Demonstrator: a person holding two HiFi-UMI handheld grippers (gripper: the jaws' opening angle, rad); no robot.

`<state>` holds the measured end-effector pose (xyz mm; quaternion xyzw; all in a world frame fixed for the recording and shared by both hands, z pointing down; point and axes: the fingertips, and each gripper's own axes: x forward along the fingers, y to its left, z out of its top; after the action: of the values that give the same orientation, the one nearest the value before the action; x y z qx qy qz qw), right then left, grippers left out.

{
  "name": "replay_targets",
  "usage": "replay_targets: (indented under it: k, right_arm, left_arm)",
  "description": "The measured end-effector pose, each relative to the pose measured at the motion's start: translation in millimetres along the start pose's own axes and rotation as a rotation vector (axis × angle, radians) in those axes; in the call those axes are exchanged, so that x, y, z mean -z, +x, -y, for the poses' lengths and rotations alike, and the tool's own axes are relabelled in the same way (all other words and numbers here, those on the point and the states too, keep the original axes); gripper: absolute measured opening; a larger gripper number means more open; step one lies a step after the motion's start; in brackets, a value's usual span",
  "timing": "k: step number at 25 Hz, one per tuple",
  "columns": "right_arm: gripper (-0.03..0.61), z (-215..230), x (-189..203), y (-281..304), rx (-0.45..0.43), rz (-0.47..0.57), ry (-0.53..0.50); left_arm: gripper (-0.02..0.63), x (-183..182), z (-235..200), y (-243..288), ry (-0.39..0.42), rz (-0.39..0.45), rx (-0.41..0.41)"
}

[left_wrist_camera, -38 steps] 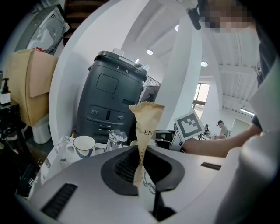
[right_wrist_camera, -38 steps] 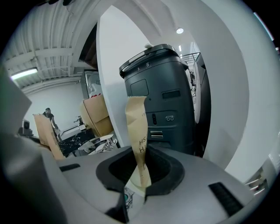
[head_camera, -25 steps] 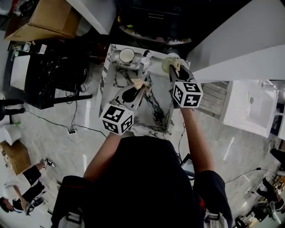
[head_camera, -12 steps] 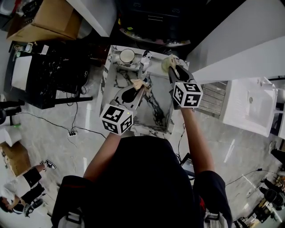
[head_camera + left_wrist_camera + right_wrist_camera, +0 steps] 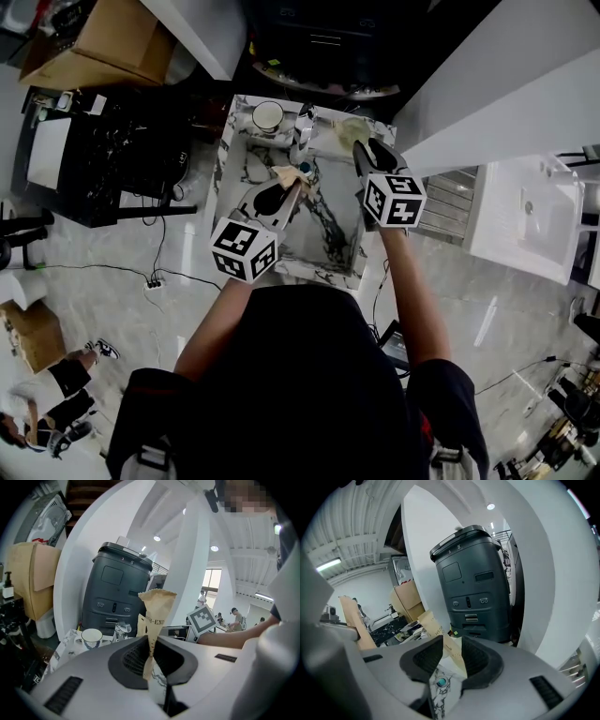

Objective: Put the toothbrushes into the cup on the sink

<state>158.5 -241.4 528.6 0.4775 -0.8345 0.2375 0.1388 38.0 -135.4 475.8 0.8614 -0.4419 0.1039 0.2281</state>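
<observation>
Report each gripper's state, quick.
Left gripper: closed on a brown paper packet.
Right gripper: closed on a second brown paper packet.

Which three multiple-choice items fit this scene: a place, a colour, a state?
1. Where does the cup stand on the sink?
A. on its far left corner
B. in its basin
C. on its near edge
2. What colour is the paper packet in the left gripper?
A. blue
B. brown
C. green
3. How do the left gripper's jaws stand?
A. wide apart, empty
B. shut on the cup
C. shut on the paper packet
Answers: 1 A, seen in the head view. 2 B, plain brown paper. 3 C, the jaws pinch it.
</observation>
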Motion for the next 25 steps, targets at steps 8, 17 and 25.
replay_targets:
  k: [8,17,25]
  right_arm:
    - [0.115,-7,-2,-16,-0.029,0.029,0.004]
    - [0.061,-20,2,-34,-0.065,0.017,-0.027]
    - [0.038,-44,-6,-48,-0.102,0.033,-0.035]
  left_arm:
    - [0.034,-2,5,-6,0.015,0.017,-0.014]
    - [0.034,-2,-3,-20,0.008,0.046,-0.067]
    - [0.034,-6,-10,-36,0.008,0.075,-0.103]
